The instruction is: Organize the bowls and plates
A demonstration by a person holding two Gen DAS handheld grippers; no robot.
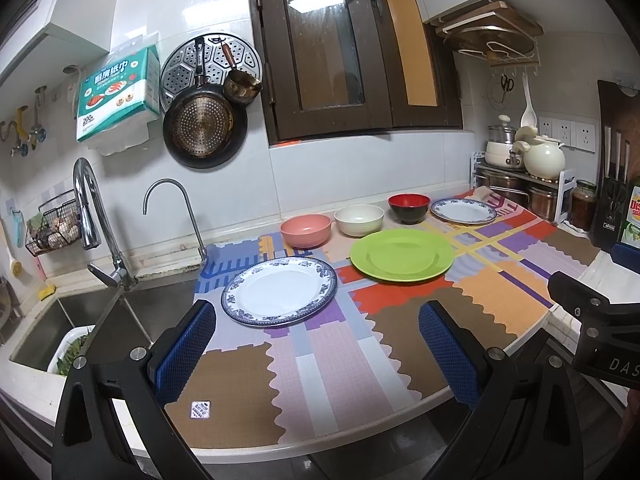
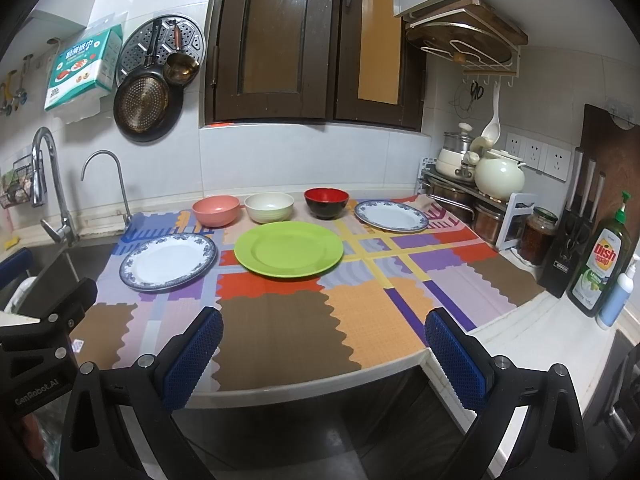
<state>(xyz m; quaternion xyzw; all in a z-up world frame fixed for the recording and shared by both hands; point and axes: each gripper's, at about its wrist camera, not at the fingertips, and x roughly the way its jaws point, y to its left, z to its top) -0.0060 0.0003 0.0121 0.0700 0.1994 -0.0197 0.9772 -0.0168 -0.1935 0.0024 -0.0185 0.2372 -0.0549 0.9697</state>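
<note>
Both grippers, left [image 1: 316, 344] and right [image 2: 324, 346], fingers wide, empty; risk: glazed blue-rimmed plate [image 1: 279, 291] slipping from a shallow rim pinch onto worktop [image 1: 336, 364].

a green bottle [image 2: 599, 258] reads "dish soap" and "lemon"; just left of it a black knife block [image 2: 570, 246] carries a small label too blurred to read. far left of the bottle, a wall-hung paper towel pack [image 1: 117, 94] shows "200". the left gripper's body [image 2: 38, 354] bears "genrobot.ai".
</note>
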